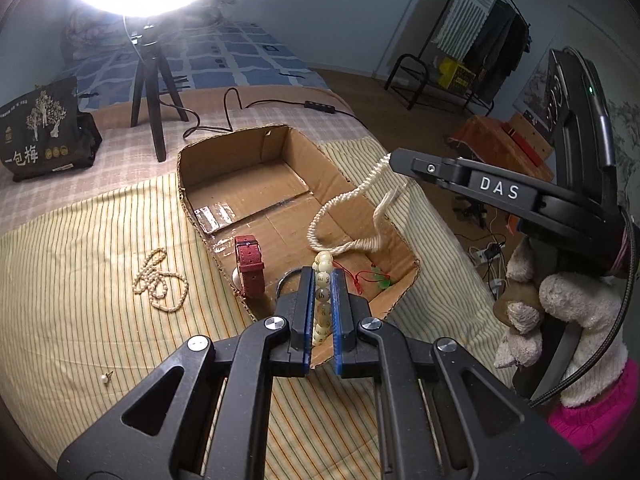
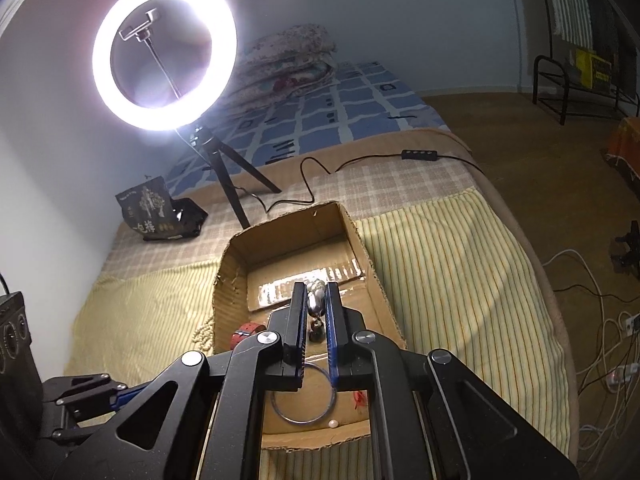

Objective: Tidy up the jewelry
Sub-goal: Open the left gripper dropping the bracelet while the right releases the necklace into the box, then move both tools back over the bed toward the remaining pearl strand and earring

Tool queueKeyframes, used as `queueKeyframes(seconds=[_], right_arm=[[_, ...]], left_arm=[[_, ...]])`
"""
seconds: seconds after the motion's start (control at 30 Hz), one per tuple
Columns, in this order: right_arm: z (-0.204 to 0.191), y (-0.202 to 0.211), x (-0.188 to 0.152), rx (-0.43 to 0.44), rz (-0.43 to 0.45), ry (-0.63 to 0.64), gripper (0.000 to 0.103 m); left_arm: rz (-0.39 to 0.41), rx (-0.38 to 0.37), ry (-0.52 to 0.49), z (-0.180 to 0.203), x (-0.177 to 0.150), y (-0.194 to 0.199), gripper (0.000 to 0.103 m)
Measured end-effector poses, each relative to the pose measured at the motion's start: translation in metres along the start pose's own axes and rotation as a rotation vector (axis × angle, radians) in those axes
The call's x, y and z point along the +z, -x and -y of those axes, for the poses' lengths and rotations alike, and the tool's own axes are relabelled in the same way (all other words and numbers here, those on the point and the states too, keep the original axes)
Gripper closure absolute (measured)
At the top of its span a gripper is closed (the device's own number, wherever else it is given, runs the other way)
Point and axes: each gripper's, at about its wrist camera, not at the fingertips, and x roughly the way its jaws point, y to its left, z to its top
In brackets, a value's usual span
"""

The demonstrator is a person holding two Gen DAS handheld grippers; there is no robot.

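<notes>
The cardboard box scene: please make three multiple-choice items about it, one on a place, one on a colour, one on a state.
1. Where does the pearl necklace lie?
A. inside the box
B. on the striped cloth beside the box
C. on the floor

2. What colour is the watch strap?
A. red
B. green
C. white

3. What is the state of the left gripper?
A. open and empty
B. shut on a bead bracelet
C. shut on the watch

Key: 1 B, the pearl necklace rests on the striped cloth outside the cardboard box. 2 A, the watch in the box has a red strap. 3 B, the left gripper has its fingers closed on the bead bracelet.
</notes>
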Motion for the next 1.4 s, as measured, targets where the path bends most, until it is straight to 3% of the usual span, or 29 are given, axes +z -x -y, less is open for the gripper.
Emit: queueKeyframes(seconds=[0.13, 0.2, 0.23, 0.27, 0.3, 0.43, 0.5, 0.77, 1.4], right_arm=[[-0.001, 0.000, 0.000, 0.001, -0.001, 0.008, 0.094], [0.000, -0.001, 0.000, -0.007, -0.004, 0.010, 0.082], [0.000, -0.001, 0.001, -0.015, -0.003, 0.008, 0.076], [0.000, -0.001, 0.001, -0.022, -0.002, 0.006, 0.064], [0.001, -0.001, 0.001, -0.030, 0.005, 0.002, 0.057], [0.001, 0.002, 0.003, -0.076, 0.017, 0.000, 0.042], [0.001, 0.004, 0.003, -0.104, 0.027, -0.002, 0.029], [0.001, 0.007, 0.005, -0.159, 0.039, -0.005, 0.024], [-0.016, 0.015, -0.002, -0.224, 0.061, 0.029, 0.024]], left_arm=[[-0.002, 0.011, -0.015, 0.001, 0.000, -0.002, 0.098], [0.001, 0.022, -0.025, 0.002, -0.001, -0.001, 0.096], [0.004, 0.031, -0.031, 0.002, -0.001, 0.000, 0.086], [0.007, 0.035, -0.034, 0.002, -0.001, 0.001, 0.069], [0.011, 0.038, -0.035, 0.002, -0.001, 0.001, 0.062], [0.019, 0.050, -0.041, 0.000, -0.001, 0.004, 0.054], [0.022, 0.055, -0.038, -0.001, -0.002, 0.005, 0.043], [0.039, 0.079, -0.049, -0.003, -0.004, 0.010, 0.039], [0.062, 0.117, -0.059, -0.034, -0.013, 0.036, 0.039]])
